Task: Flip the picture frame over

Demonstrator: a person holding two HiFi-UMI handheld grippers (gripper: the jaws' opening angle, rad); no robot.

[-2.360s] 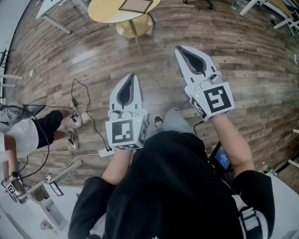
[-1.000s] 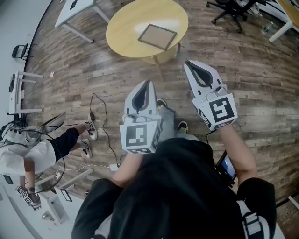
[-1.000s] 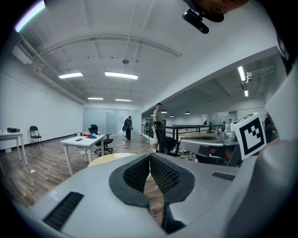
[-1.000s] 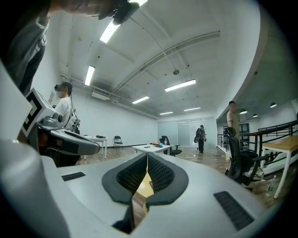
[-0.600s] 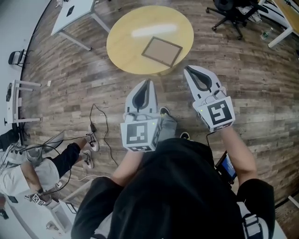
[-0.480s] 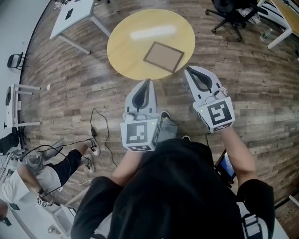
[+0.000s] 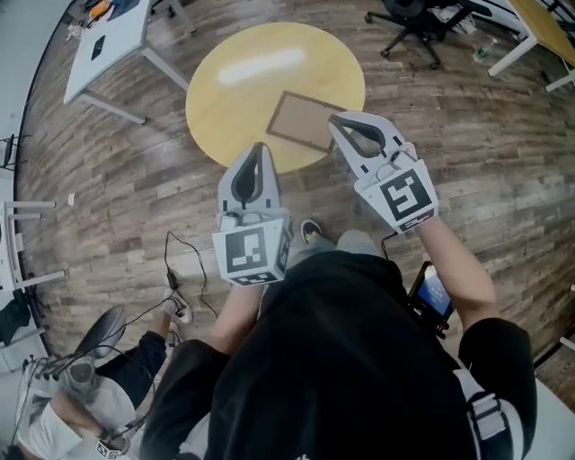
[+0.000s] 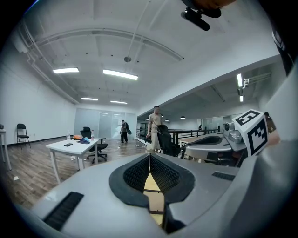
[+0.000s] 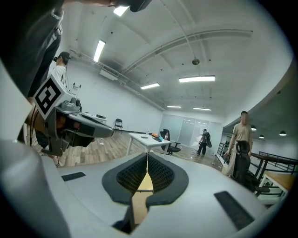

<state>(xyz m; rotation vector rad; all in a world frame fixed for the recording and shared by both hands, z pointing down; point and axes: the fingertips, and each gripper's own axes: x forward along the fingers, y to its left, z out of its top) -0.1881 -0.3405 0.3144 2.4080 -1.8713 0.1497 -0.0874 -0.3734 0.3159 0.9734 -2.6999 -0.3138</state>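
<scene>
The picture frame (image 7: 304, 120), a brown rectangle with a darker rim, lies flat on the round yellow table (image 7: 243, 81) in the head view. My left gripper (image 7: 260, 145) is shut and empty, its tip over the table's near edge, left of the frame. My right gripper (image 7: 334, 119) is shut too, with its tip above the frame's near right corner. In the left gripper view the jaws (image 8: 150, 157) meet at the tip, with only the yellow tabletop showing under them. The right gripper view shows the same closed jaws (image 9: 147, 156).
A white desk (image 7: 112, 36) stands at the far left and a black office chair (image 7: 409, 18) at the far right. Cables (image 7: 180, 260) trail over the wood floor. Someone sits at the lower left (image 7: 99, 395). People stand far off (image 8: 155, 128).
The table and frame have come closer in the head view. Both grippers now reach the table's near edge, still shut, the right one over the frame's corner.
</scene>
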